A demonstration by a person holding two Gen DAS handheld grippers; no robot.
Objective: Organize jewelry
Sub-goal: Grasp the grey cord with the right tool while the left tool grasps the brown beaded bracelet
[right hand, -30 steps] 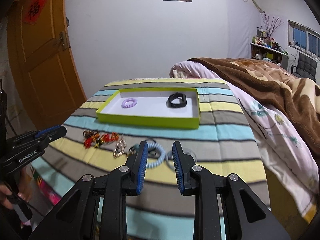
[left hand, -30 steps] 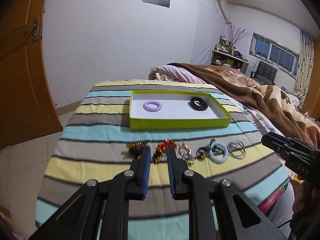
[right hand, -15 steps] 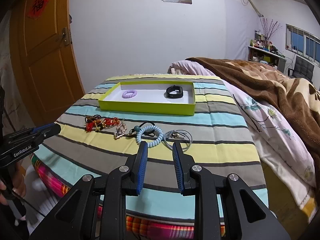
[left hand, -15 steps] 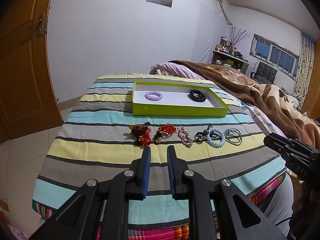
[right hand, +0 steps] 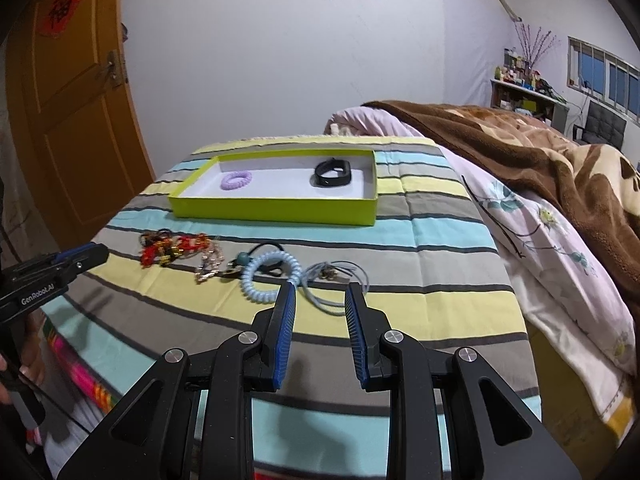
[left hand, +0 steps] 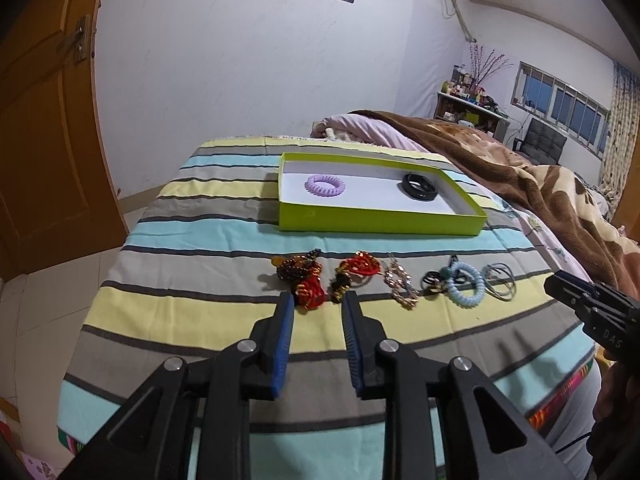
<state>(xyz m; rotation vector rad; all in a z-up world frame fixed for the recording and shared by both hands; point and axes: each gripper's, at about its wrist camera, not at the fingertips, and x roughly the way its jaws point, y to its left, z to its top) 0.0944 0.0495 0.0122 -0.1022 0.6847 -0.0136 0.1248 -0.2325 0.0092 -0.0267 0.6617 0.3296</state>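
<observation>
Jewelry lies in a loose row across a table covered with a striped cloth (left hand: 208, 240) of yellow, grey and turquoise bands. From the left in the left wrist view: a dark beaded bracelet with red tassel (left hand: 301, 276), a red and black beaded bracelet (left hand: 356, 272), a pale gold chain bracelet (left hand: 400, 286), a small black hair tie with a teal bead (left hand: 434, 279), a light blue spiral hair tie (left hand: 464, 286) and a bundle of thin grey hair ties (left hand: 500, 284). Beyond the row sits a shallow lime-green box with a white floor (left hand: 380, 222); inside it a lilac spiral hair tie (left hand: 325, 186) lies at the left and a black wristband (left hand: 419, 191) at the right, well apart.

The left gripper (left hand: 317, 308) hovers just short of the red tassel, its blue-padded fingers (left hand: 285, 332) opening, with nothing between them. The right gripper (right hand: 320, 300) hangs over the near edge of the grey hair ties, beside the light blue spiral; its fingers (right hand: 286, 320) stand parted and hold nothing. Each gripper shows at the edge of the other's view, held by a hand (right hand: 34, 364). To the right of the table lies a bed with a brown blanket (right hand: 540, 160).
</observation>
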